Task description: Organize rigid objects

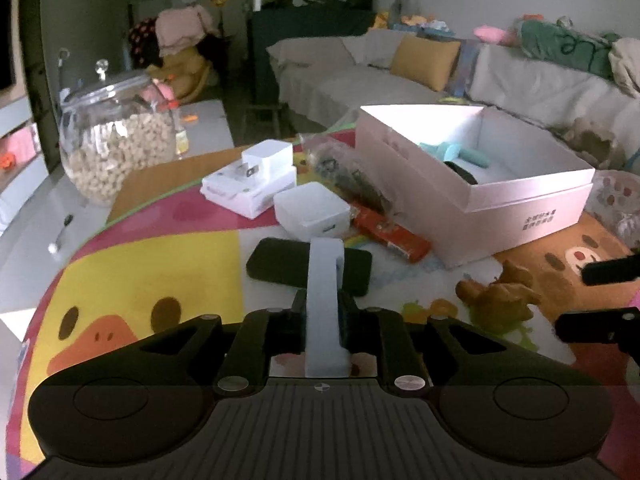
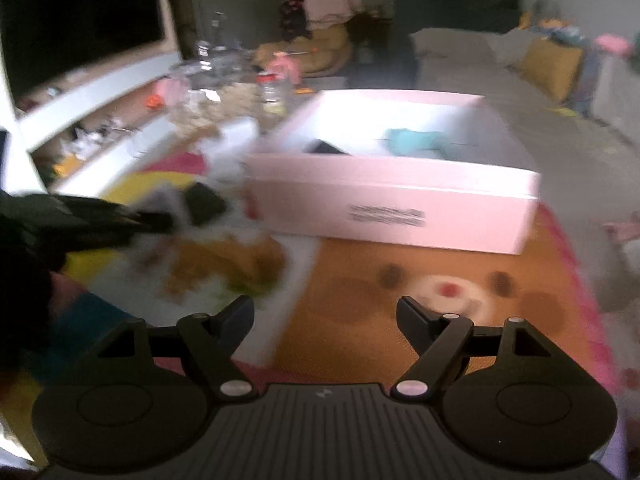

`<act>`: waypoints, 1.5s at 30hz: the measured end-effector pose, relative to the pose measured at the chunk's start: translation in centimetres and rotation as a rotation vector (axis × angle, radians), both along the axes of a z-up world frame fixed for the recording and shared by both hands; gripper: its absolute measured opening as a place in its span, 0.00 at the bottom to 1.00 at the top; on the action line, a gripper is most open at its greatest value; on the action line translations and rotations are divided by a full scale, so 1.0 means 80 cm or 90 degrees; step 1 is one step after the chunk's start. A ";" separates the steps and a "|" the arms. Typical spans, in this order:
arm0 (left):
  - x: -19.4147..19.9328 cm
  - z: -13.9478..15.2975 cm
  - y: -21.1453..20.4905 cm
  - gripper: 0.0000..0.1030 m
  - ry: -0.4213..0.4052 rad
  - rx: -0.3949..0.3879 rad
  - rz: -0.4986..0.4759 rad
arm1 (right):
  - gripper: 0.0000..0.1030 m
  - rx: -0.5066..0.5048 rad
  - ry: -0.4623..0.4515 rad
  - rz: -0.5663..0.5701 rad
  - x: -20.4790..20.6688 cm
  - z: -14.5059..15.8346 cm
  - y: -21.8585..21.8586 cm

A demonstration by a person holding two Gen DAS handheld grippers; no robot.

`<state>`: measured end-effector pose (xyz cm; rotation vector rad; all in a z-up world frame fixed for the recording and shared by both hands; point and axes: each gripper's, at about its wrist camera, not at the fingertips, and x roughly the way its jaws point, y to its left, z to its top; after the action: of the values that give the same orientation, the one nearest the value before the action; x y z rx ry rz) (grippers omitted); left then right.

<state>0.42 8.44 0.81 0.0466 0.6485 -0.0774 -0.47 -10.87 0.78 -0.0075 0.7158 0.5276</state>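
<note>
My left gripper (image 1: pixel 323 300) is shut on a pale blue-white plastic handle-shaped piece (image 1: pixel 325 300), held above the colourful mat over a flat black case (image 1: pixel 280 266). An open pink-white box (image 1: pixel 472 184) stands to the right, with a teal object (image 1: pixel 456 152) and a black item (image 1: pixel 462 172) inside. White chargers and small boxes (image 1: pixel 256 184), a white square box (image 1: pixel 312 216) and a red packet (image 1: pixel 392 236) lie left of it. My right gripper (image 2: pixel 325 316) is open and empty above the bear mat, in front of the box (image 2: pixel 392 208). That view is blurred.
A glass jar of nuts (image 1: pixel 116 140) stands at the far left. A brown toy dinosaur (image 1: pixel 500 296) lies on the mat. The right gripper's fingers (image 1: pixel 600 320) show at the right edge. A sofa (image 1: pixel 400 76) is behind the table.
</note>
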 end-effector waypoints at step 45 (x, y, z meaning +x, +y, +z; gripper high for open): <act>0.141 0.120 -0.080 0.21 -0.121 -0.139 -0.077 | 0.69 -0.002 -0.167 -0.134 0.039 0.068 -0.083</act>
<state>11.71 2.05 10.42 -0.1170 0.4435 -0.2574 2.68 -17.52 6.19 -0.0039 0.4538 0.3163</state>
